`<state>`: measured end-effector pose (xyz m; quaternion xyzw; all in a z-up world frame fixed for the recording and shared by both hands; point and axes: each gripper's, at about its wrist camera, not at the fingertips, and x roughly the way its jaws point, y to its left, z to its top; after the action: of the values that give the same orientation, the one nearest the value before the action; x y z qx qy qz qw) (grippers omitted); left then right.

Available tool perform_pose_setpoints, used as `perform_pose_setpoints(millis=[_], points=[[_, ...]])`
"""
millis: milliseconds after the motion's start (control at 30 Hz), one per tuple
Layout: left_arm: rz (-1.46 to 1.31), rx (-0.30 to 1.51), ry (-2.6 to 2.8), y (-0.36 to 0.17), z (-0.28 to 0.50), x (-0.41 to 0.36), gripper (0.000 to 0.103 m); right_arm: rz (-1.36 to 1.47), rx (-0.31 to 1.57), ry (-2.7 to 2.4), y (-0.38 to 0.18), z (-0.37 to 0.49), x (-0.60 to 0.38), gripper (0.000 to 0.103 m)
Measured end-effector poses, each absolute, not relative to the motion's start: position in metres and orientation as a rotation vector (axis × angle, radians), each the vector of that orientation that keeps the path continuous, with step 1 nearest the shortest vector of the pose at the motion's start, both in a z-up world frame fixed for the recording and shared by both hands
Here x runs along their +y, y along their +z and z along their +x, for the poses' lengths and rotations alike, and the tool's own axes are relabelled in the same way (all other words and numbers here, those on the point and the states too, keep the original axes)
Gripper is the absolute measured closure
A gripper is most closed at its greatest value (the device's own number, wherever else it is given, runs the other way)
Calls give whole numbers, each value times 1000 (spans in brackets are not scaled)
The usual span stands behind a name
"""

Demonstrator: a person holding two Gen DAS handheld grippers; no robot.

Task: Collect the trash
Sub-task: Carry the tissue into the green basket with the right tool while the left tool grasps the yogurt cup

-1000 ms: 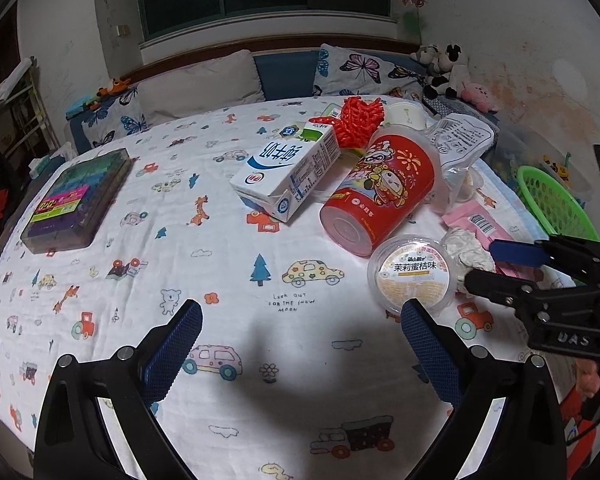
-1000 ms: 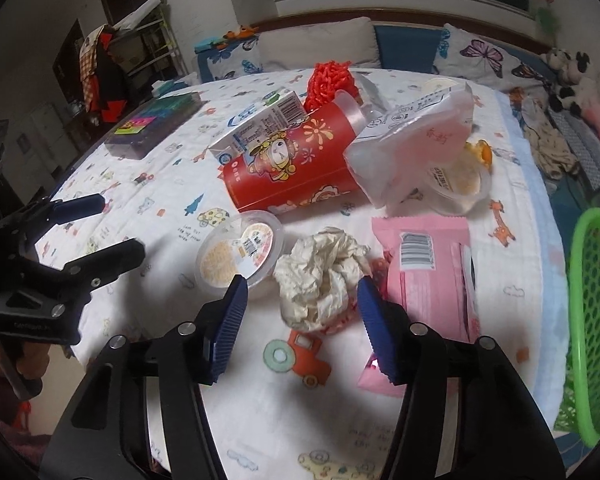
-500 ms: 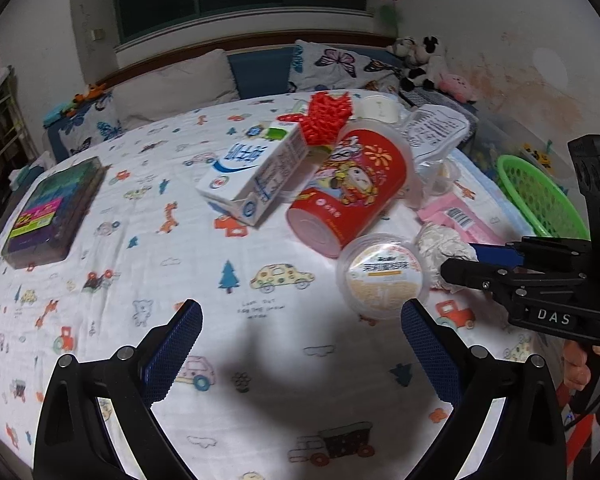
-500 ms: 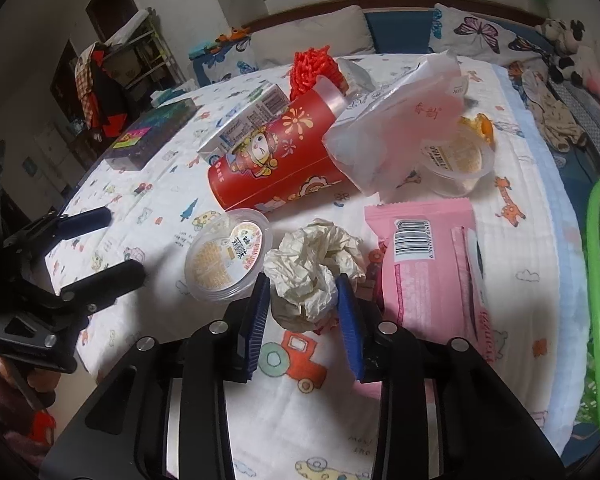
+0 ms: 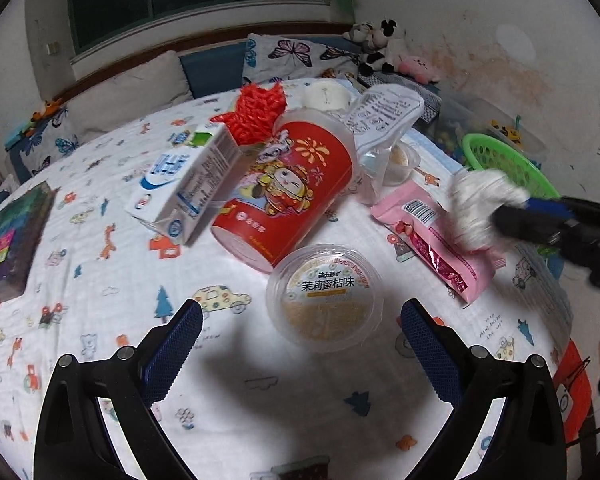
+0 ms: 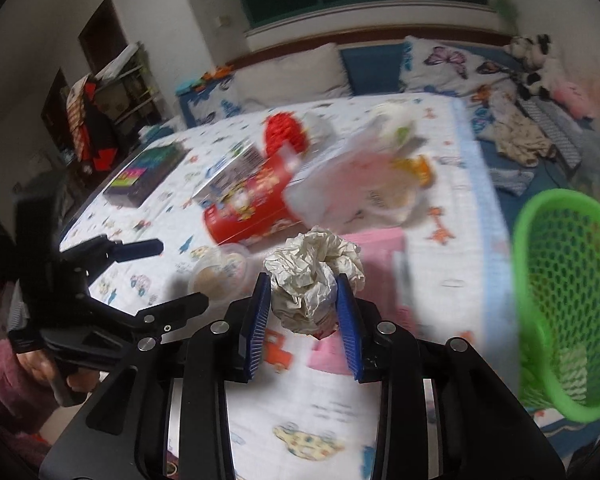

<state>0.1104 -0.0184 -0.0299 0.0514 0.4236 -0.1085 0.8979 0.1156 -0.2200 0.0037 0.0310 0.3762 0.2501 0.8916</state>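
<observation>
My right gripper (image 6: 303,285) is shut on a crumpled ball of white paper (image 6: 312,268) and holds it above the bed. A green mesh basket (image 6: 568,280) stands just to its right. In the left wrist view the same paper ball (image 5: 476,204) hangs blurred in the right gripper (image 5: 500,214), in front of the basket (image 5: 508,164). My left gripper (image 5: 300,320) is open. A round lidded dessert cup (image 5: 324,296) lies just ahead of its fingers. A red tub (image 5: 288,192), a milk carton (image 5: 184,188) and a pink wrapper (image 5: 432,236) lie on the printed sheet.
A clear plastic bag (image 5: 384,120), a red net (image 5: 256,116) and a small clear cup (image 5: 400,160) lie behind the tub. A dark box (image 5: 8,240) sits at the left. Pillows and plush toys (image 5: 380,48) line the headboard. The bed edge runs along the right.
The right gripper shut on the paper ball and lifted it off the sheet, toward the basket. The left gripper moved closer to the dessert cup, still open.
</observation>
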Motion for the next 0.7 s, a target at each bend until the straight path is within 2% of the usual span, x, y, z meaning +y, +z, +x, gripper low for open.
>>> perform_pose_setpoints(millis=[233,300,433,500,700], points=[[114,894,-240,-40,122,-26,11,87,759,392,7,113,-262,69],[124,903,-244,-43,125,-29,20,69,753,342,5,112,-272,69],[120,929,-250,-52,129,-30,27,96,758,269,0,116,-299,69],[119,928,-257,-53,130,-30,36,102,758,241,-3,117,-308,69],[136,908,-259,-52,126,-32,38,124,766,167,-11,124,-338,69]])
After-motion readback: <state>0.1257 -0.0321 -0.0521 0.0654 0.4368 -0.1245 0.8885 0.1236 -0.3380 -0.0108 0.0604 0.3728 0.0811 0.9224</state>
